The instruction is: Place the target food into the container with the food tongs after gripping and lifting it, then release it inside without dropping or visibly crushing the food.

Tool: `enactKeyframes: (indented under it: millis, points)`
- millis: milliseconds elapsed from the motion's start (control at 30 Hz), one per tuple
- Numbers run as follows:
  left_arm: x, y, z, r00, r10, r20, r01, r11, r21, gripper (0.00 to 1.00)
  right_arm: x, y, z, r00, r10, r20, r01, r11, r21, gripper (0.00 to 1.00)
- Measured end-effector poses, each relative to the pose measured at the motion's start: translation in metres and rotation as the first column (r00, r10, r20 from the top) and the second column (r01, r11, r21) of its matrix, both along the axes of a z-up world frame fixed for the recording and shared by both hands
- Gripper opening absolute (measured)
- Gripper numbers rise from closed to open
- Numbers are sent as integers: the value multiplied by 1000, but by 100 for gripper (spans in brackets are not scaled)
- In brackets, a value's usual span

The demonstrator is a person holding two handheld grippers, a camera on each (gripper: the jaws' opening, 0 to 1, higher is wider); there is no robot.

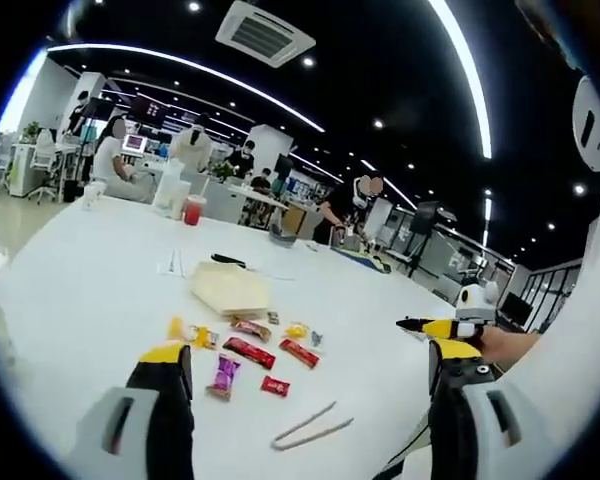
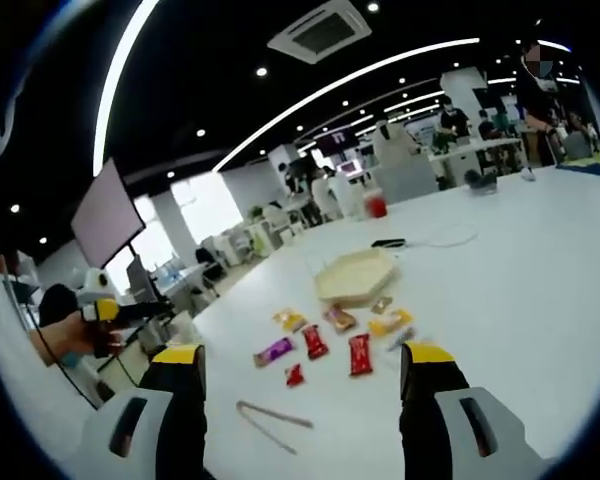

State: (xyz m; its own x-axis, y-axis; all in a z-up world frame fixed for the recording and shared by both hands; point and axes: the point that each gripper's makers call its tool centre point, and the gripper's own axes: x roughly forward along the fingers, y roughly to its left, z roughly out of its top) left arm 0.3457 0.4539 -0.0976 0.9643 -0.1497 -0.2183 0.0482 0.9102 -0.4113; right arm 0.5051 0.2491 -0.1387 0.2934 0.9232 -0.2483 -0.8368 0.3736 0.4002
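left claw (image 1: 310, 385): own jaws rise at bottom of left gripper view, black with yellow tips, set wide apart, nothing between them
right claw (image 2: 302, 375): jaws at bottom of right gripper view, also wide apart, empty; it also shows at right edge of left gripper view, held in a hand
food tongs (image 1: 311, 427): pale slim two-armed tongs lying flat on white round desk (image 1: 90, 270), lower centre of frame, nearest thing to both claws; arms splayed a little; in right gripper view at lower centre-left (image 2: 272, 418)
tongs handling: judged light, stiff, thin and low on the desk, likely to skid; best taken across both arms mid-length, so a squeeze shuts them
target food: which packet is meant, cannot tell; scatter of small wrapped snacks just beyond tongs, centre of frame
purple sachet (image 1: 223, 376): nearest left, next to small red square packet (image 1: 275, 386)
long red bars (image 1: 249, 352): two, mid-cluster, second at (image 1: 299, 352)
yellow wrapped pieces (image 1: 296, 331): far side of cluster, more at left (image 1: 188, 334)
food handling: judged light, foil slick, contents maybe brittle; pinch across the short width, gently
container (image 1: 230, 288): shallow pale hexagonal tray, just beyond snacks, upper centre; looks empty in right gripper view (image 2: 355, 276)
in the way: packets lie close together, neighbours may get nudged; path to tray otherwise open
farther: black cable and phone-like item (image 2: 388, 243), red cup (image 1: 193, 210), seated people, office desks in background
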Motion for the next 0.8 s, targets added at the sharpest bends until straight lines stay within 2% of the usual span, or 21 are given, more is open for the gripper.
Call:
enactKeyframes:
  millis: [200,233,267,333,467,800]
  points:
    - [-2,-3,1,1000,7,-3,-7,1000,12,99,1,-4,-1,1000,-7,-4,7,1000,-1,81]
    - [-2,-3,4,1000,8,11,-8,1000,19,99,1,-4,-2,1000,-5,-4,5,1000,-5,81]
    - [-1,-1,14,998,18,68,-22,998,52,99,1,-4,-2,1000,-4,-3,4,1000,-8,81]
    - [-2,3,19,994,44,99,-50,997,59,99,1,-5,-2,1000,-1,6,1,1000,-13,81]
    - [-2,9,14,993,72,88,-76,996,39,99,1,-2,-4,1000,9,10,-9,1000,-27,82]
    - [0,6,8,995,73,70,-76,996,42,99,-2,11,-4,998,54,28,-52,997,-51,82]
